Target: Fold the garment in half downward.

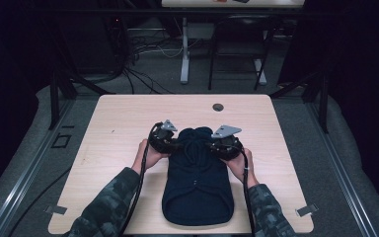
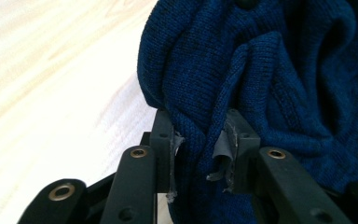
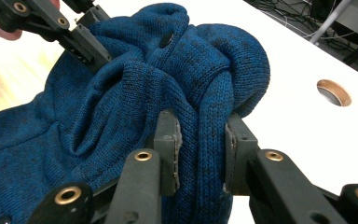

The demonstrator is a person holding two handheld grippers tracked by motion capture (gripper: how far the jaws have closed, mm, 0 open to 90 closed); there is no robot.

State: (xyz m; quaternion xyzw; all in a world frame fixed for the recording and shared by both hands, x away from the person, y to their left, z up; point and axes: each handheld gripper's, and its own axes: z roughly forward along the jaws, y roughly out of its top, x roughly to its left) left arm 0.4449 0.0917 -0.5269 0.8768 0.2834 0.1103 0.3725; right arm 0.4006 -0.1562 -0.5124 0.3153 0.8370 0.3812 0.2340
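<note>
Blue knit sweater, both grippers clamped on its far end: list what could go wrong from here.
1. The left gripper pinches only a thin fold of the sweater; the fold could slip free if pulled.
2. Its pads look torn and peeling, so grip may be weak or the knit may snag.
3. The right gripper holds a bunched roll, which could shift unevenly and skew the garment.

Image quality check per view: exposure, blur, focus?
High view: dim, dark surroundings, dark blue knitted garment nearly black, soft overall. Left gripper view: pale wooden table overexposed, knit weave sharp. Right gripper view: knit crisp, tabletop washed out white, round brass-rimmed table hole slightly soft.
</note>
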